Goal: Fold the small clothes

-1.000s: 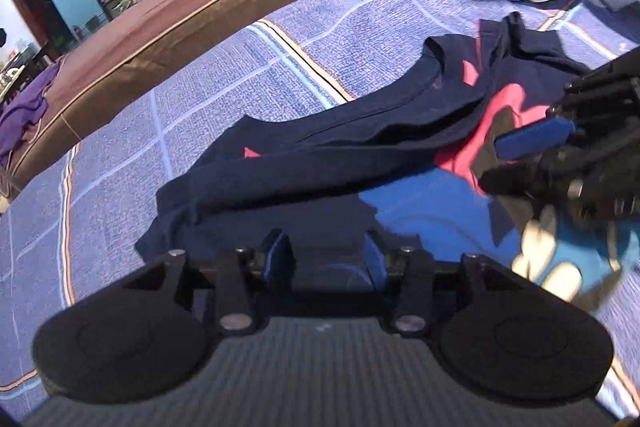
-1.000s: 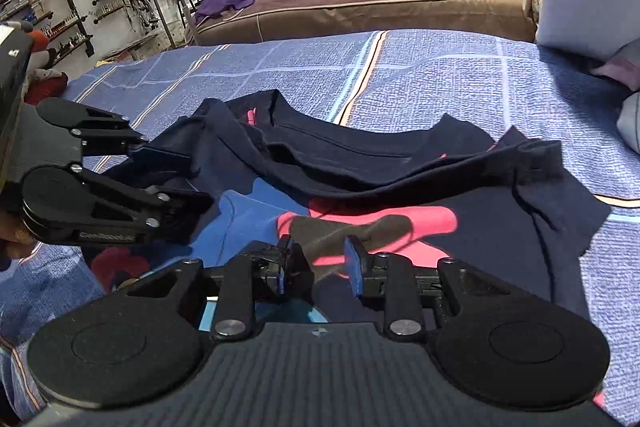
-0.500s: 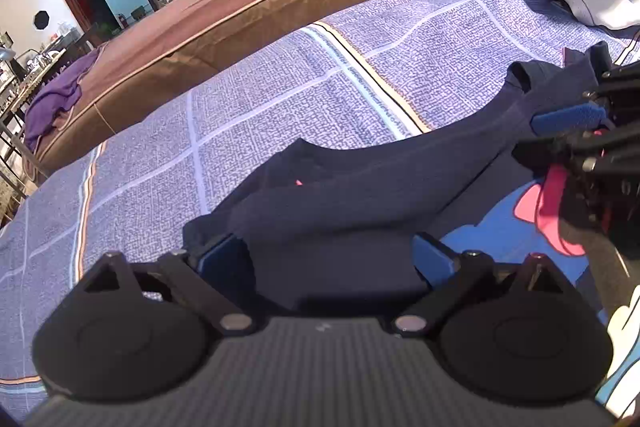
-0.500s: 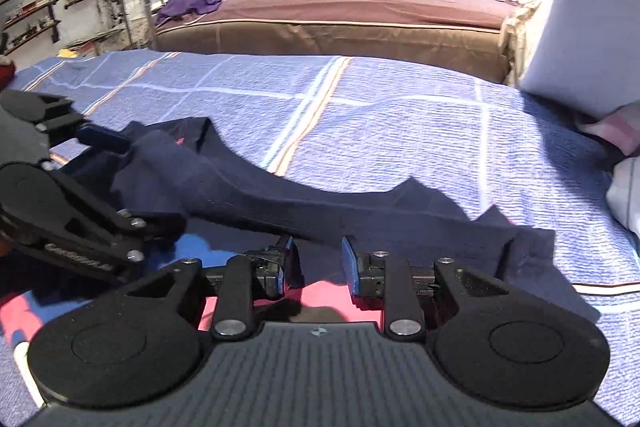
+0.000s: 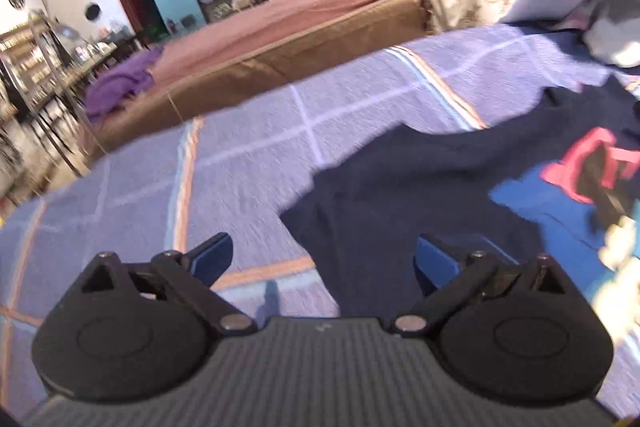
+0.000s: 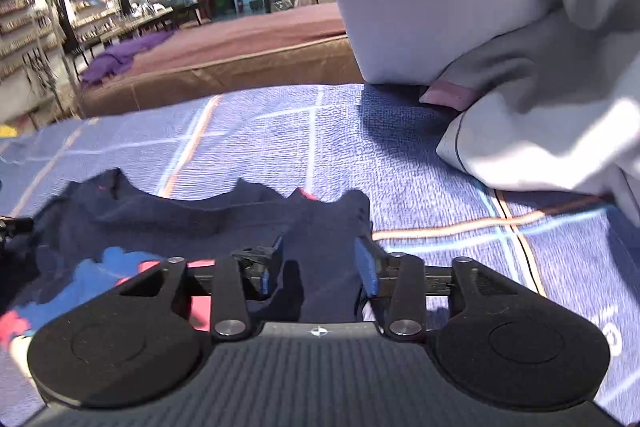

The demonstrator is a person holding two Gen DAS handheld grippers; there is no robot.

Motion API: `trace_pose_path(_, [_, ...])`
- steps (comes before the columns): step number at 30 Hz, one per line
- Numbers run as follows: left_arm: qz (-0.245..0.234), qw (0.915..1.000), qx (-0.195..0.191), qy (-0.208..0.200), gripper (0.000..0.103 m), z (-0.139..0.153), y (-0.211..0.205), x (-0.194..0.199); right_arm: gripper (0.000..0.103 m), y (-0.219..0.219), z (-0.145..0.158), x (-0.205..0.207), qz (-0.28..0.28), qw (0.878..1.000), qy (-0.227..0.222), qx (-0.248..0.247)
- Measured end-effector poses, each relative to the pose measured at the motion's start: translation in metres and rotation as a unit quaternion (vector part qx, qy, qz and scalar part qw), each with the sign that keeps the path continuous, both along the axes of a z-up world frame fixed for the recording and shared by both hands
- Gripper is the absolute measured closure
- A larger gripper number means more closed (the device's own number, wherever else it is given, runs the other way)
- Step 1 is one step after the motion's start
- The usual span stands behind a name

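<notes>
A small navy T-shirt [image 5: 408, 187] with a blue and red print lies spread on the purple checked bedspread [image 5: 248, 155]. My left gripper [image 5: 324, 261] is open wide over the shirt's left edge, holding nothing. In the right wrist view the same shirt [image 6: 200, 219] lies below and to the left. My right gripper [image 6: 320, 263] is open over the shirt's right edge, empty, its right finger [image 6: 366, 267] near the hem.
White bedding and a pillow [image 6: 520, 67] are piled at the far right of the bed. A brown mattress [image 5: 280, 39] with a purple cloth [image 5: 120, 83] lies behind. Shelves [image 6: 48, 27] line the left wall.
Both grippers have opened and let go of the shirt. The shirt now lies flatter on the bedspread. Both grippers have pulled outward toward its side edges.
</notes>
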State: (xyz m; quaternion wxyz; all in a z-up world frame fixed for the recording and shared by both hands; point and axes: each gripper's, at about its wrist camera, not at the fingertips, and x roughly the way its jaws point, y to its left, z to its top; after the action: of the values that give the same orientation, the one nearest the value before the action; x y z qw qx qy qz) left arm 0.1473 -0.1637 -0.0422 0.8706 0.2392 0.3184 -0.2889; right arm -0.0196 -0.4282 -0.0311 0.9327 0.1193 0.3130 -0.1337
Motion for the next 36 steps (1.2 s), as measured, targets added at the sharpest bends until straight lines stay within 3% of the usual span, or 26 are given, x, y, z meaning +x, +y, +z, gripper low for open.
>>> trace_pose_path(4, [-0.010,0.9998,0.013,0.008,0.020,-0.015,0.021,-0.048,0.020,0.061,-0.002,-0.037,0.108,0.993,-0.006,-0.045])
trace_pose_path(6, [-0.006,0.9993,0.035,0.011,0.021,-0.029,0.033,-0.063,0.017,0.085,-0.010,-0.054,0.127,0.989,0.008,-0.076])
trace_pose_path(7, [0.002,0.9990,0.040,0.021,0.021,-0.035,0.039,-0.064,0.016,0.090,-0.017,-0.063,0.120,0.989,0.024,-0.086])
trace_pose_path(9, [0.025,0.9986,0.003,0.046,0.021,-0.040,0.056,-0.060,0.014,0.084,-0.031,-0.077,0.085,0.993,0.042,-0.068])
trace_pose_path(11, [0.040,0.9966,-0.009,0.071,0.021,-0.040,0.067,-0.053,0.013,0.067,-0.041,-0.094,0.056,0.998,0.026,-0.020])
trace_pose_path(13, [0.048,0.9957,-0.007,0.080,0.021,-0.034,0.073,-0.051,0.016,0.057,-0.040,-0.101,0.042,0.999,0.024,-0.005])
trace_pose_path(18, [0.087,0.9946,-0.014,0.055,0.023,-0.014,0.099,-0.049,0.018,0.065,-0.025,-0.108,0.018,0.999,0.035,-0.021])
trace_pose_path(20, [0.122,0.9917,-0.012,0.038,0.027,-0.008,0.109,-0.044,0.013,0.064,-0.018,-0.113,-0.020,0.999,0.024,-0.015])
trace_pose_path(22, [0.119,0.9883,-0.069,0.066,0.027,0.002,0.116,-0.039,0.007,0.066,-0.013,-0.116,-0.012,1.000,-0.008,-0.007])
trace_pose_path(24, [0.104,0.9857,-0.093,0.095,0.027,0.002,0.108,-0.038,0.003,0.075,-0.012,-0.111,0.021,0.999,-0.019,-0.020])
trace_pose_path(27, [0.116,0.9883,-0.050,0.085,0.027,-0.016,0.087,-0.035,0.002,0.076,-0.018,-0.101,0.035,0.999,-0.024,0.011])
trace_pose_path(29, [0.137,0.9860,-0.014,0.095,0.022,-0.035,0.084,-0.028,0.001,0.065,-0.029,-0.099,-0.002,0.999,-0.010,0.048])
trace_pose_path(30, [0.142,0.9848,-0.027,0.096,0.017,-0.038,0.089,-0.027,0.000,0.058,-0.038,-0.099,-0.025,0.998,0.013,0.056])
trace_pose_path(31, [0.146,0.9846,-0.029,0.093,0.015,-0.038,0.092,-0.028,0.010,0.054,-0.042,-0.101,-0.026,0.998,0.015,0.053])
trace_pose_path(32, [0.142,0.9858,-0.019,0.086,0.013,-0.037,0.094,-0.029,0.012,0.053,-0.043,-0.107,-0.015,0.999,0.004,0.048])
trace_pose_path(36, [0.118,0.9923,0.037,-0.003,0.014,-0.020,0.092,-0.050,0.012,0.051,-0.031,-0.116,0.009,0.999,0.022,0.046])
